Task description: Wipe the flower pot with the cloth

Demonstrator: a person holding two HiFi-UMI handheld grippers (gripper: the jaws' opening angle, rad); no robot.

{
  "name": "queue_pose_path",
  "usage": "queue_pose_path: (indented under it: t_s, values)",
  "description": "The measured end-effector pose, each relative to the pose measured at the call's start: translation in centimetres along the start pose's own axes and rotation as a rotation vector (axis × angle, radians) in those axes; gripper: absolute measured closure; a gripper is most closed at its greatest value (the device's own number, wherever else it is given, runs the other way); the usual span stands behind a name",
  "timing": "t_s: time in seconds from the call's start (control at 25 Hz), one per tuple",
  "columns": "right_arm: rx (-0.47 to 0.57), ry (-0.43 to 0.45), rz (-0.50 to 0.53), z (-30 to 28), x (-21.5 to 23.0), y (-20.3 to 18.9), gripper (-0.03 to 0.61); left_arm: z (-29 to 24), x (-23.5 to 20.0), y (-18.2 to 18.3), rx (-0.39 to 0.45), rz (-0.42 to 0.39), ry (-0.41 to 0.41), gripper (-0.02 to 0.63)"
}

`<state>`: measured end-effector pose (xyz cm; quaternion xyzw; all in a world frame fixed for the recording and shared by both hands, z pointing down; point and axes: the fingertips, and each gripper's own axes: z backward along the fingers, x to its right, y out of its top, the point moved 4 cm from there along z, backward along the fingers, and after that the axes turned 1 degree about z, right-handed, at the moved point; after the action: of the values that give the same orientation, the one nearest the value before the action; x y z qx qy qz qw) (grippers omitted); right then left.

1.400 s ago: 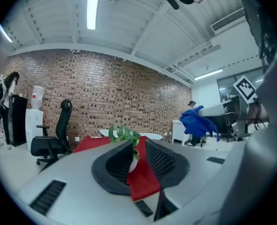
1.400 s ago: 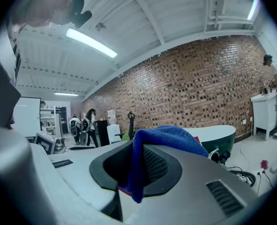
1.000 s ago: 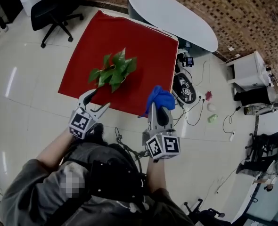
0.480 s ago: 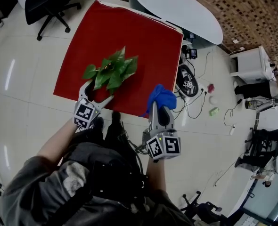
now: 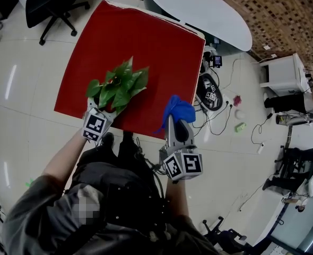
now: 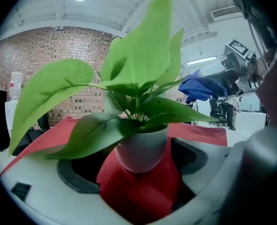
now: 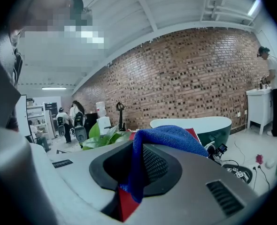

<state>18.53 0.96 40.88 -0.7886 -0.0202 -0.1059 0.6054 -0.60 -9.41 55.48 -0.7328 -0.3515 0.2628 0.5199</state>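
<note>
The right gripper point(image 5: 173, 124) clamps the limp blue cloth point(image 5: 179, 109), while the left gripper point(image 6: 134, 170), jaws just opened wide, straddles without pressing the small white flower pot point(image 6: 141, 149) (probably light, smooth, tippy: hold its wall low) near the front edge of the red table point(image 5: 146, 47).

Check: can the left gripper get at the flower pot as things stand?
Probably yes: on the left gripper the fingers have just been opening and stand wide either side of the flower pot, not pressing it; leaves overhang, nothing blocks.
</note>
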Motion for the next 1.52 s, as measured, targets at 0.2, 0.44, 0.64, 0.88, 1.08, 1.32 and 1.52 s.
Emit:
queue_pose_path:
  t_s: [0.2,0.44,0.64,0.88,1.08,1.32,1.52]
  values:
    - [-0.027,0.005,-0.009,-0.9,0.8,-0.2,0.528,-2.0,-0.1,1.2,0.020,-0.032,0.021,0.150]
    - [-0.051,-0.003,-0.015,-0.7,1.2,-1.0,0.528,-3.7,0.1,1.5,-0.021,-0.064,0.080,0.174]
    - [-0.072,0.019,-0.003,-1.0,1.1,-1.9,0.528,-4.5,0.0,1.5,-0.010,-0.031,0.076,0.189]
    - [-0.085,0.074,-0.046,-3.3,1.1,-4.1,0.528,-4.0,0.3,1.3,0.008,-0.040,0.041,0.198]
    - [-0.091,0.151,-0.094,-9.0,3.3,-6.2,0.528,-3.9,1.1,0.8,0.000,-0.070,-0.027,0.199]
    - [-0.133,0.372,-0.206,-16.8,1.4,-7.7,0.528,-3.1,0.6,0.5,-0.007,-0.103,-0.133,0.201]
    - [-0.161,0.461,-0.272,-18.5,0.2,-8.6,0.528,-2.7,0.5,0.4,-0.013,-0.136,-0.186,0.201]
